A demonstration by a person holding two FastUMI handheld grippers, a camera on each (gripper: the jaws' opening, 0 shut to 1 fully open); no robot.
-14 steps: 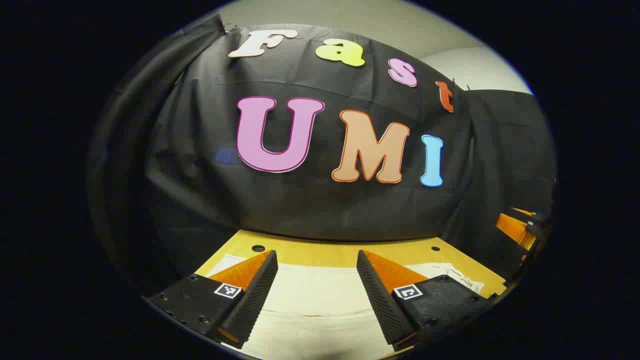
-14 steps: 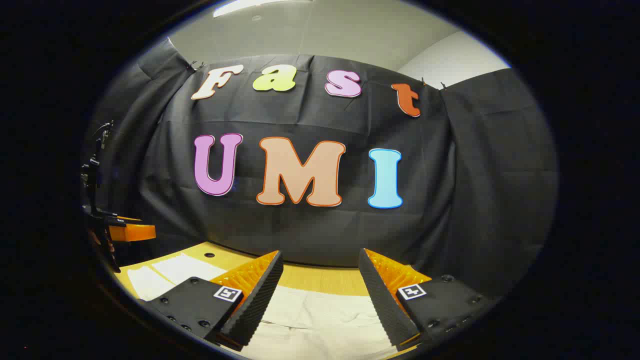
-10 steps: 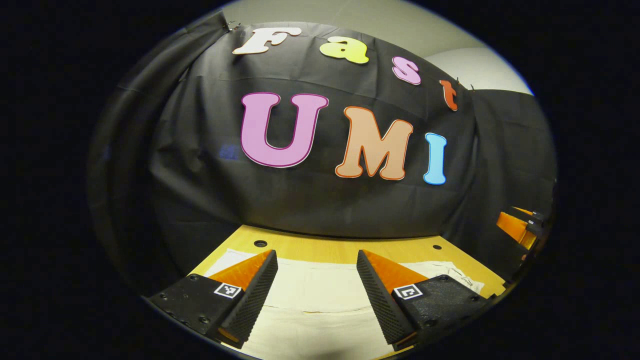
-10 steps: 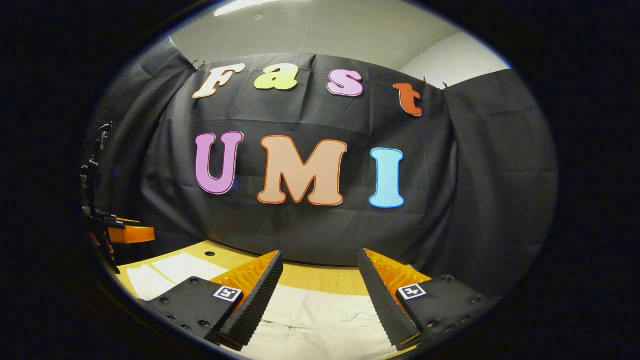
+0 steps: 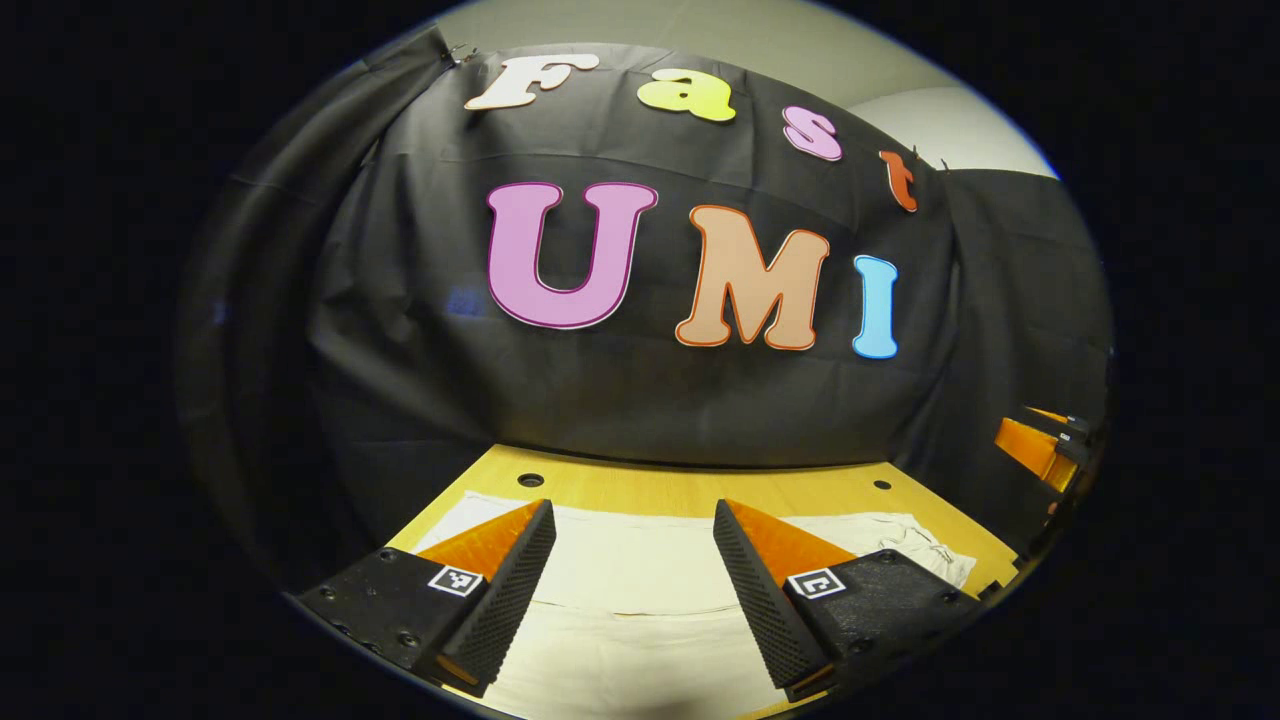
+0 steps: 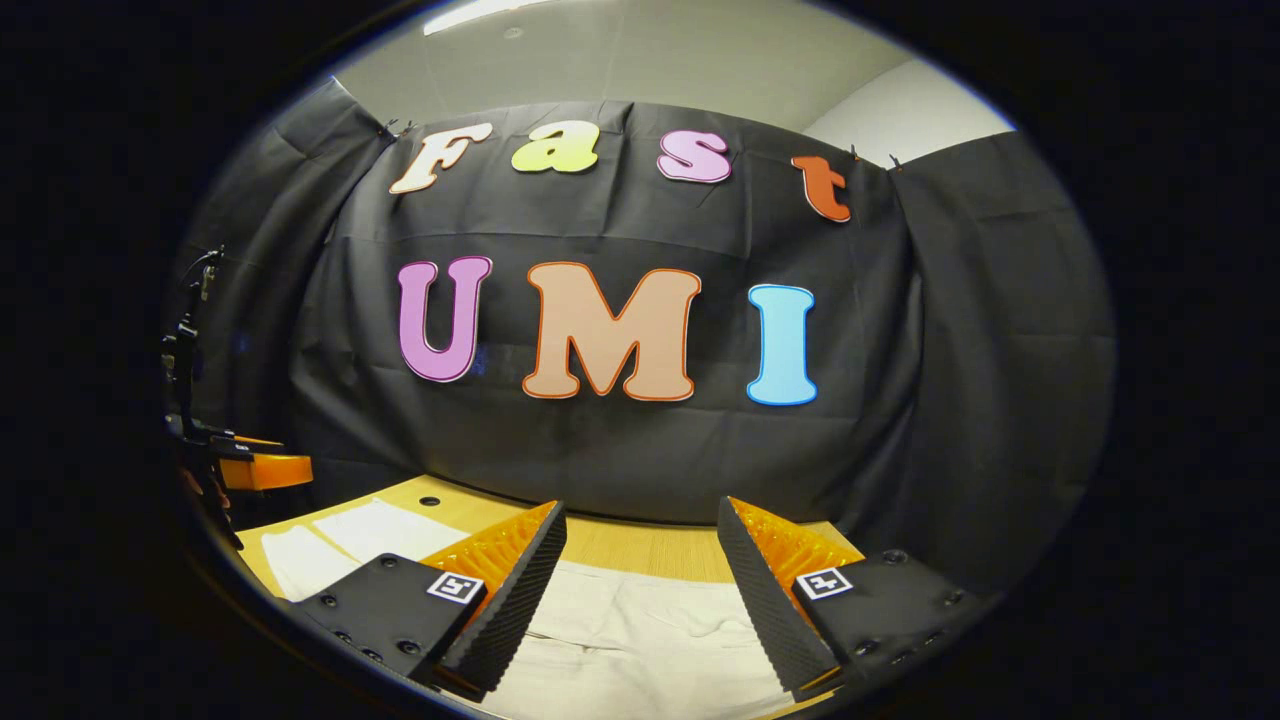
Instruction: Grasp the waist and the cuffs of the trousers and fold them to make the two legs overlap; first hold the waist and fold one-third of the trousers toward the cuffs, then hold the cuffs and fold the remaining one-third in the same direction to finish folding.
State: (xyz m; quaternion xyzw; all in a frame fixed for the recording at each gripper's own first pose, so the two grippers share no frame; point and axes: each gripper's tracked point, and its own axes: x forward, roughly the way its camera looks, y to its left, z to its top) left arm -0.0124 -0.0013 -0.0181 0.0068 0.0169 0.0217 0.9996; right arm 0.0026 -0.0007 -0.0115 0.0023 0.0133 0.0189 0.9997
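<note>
Left gripper view: the left gripper (image 5: pixel 632 585) is held with its fingers spread wide and nothing between them, above the cream trousers (image 5: pixel 640 570), which are laid flat on the wooden table (image 5: pixel 700 492). Their long axis is seen running left to right across the table. In the right gripper view, the right gripper (image 6: pixel 640 600) is likewise spread and empty above wrinkled trouser cloth.

The left gripper (image 5: pixel 630 570) hangs with jaws spread above pale trousers (image 5: pixel 640 560) on the wooden table (image 5: pixel 690 490), apparently not touching them.
</note>
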